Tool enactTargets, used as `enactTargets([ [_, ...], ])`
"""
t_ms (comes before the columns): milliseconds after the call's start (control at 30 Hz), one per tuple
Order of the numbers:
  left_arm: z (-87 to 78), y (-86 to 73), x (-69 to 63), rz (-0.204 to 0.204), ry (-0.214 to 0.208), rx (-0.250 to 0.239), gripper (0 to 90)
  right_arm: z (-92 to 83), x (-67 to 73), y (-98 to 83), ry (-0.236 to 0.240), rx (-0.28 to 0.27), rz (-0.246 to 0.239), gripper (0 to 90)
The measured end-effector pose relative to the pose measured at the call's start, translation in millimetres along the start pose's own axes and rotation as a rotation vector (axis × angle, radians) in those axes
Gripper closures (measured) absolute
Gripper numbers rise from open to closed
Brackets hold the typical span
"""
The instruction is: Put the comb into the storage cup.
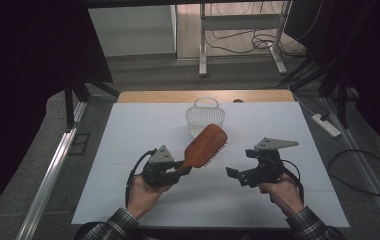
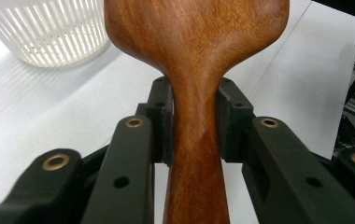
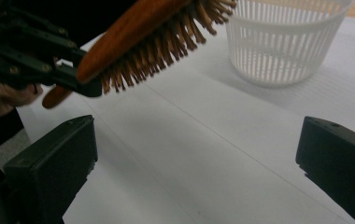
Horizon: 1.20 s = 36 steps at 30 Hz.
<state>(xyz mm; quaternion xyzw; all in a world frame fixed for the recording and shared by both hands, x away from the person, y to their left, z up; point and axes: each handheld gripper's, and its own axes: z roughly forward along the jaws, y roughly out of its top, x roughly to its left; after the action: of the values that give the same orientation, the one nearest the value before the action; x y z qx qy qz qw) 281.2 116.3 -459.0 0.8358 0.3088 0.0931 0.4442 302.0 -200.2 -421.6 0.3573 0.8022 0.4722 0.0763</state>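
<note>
The left gripper is clamping the brush by its handle, long axis slanting up and far-right toward the basket, while the right gripper, jaws wide and empty, is hovering just right of it.

hairbrush head runs off the top edge in the left gripper view, handle end probably hidden behind the jaws; basket rim is cropped too.
</note>
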Motion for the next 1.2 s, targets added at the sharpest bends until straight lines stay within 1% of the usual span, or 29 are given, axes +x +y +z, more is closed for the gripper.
enactTargets([
  [67,0.7,0.1,-0.8,0.002,0.003,0.0,70.7,2.7,0.6,3.1,0.016,-0.003,0.022,0.0],
  [333,2.8,1.8,-3.7,0.003,0.006,-0.014,70.7,15.8,4.9,13.9,0.039,-0.002,0.056,0.0],
  [467,4.2,2.5,-5.1,0.008,0.01,-0.016,70.8,21.2,7.4,19.5,0.036,-0.004,0.065,0.0],
  [567,5.3,3.2,-7.0,0.012,0.012,-0.018,70.8,28.5,10.5,26.4,0.028,0.008,0.075,0.0],
  [633,5.6,3.4,-7.7,0.015,0.012,-0.019,70.7,32.5,10.7,29.1,0.029,0.01,0.087,0.0],
  [733,6.3,3.5,-8.7,0.018,0.016,-0.019,70.7,39.9,9.8,33.0,0.047,0.01,0.117,0.0],
  [1033,6.2,3.7,-11.1,0.015,0.028,-0.033,70.7,58.7,8.8,36.4,0.078,0.017,0.173,0.0],
  [1100,6.4,3.8,-11.2,0.014,0.025,-0.034,70.7,61.8,9.4,36.9,0.085,0.02,0.177,0.0],
  [1200,7.0,3.9,-13.0,0.019,0.029,-0.038,70.7,65.3,9.8,37.1,0.098,0.016,0.187,2.6],
])
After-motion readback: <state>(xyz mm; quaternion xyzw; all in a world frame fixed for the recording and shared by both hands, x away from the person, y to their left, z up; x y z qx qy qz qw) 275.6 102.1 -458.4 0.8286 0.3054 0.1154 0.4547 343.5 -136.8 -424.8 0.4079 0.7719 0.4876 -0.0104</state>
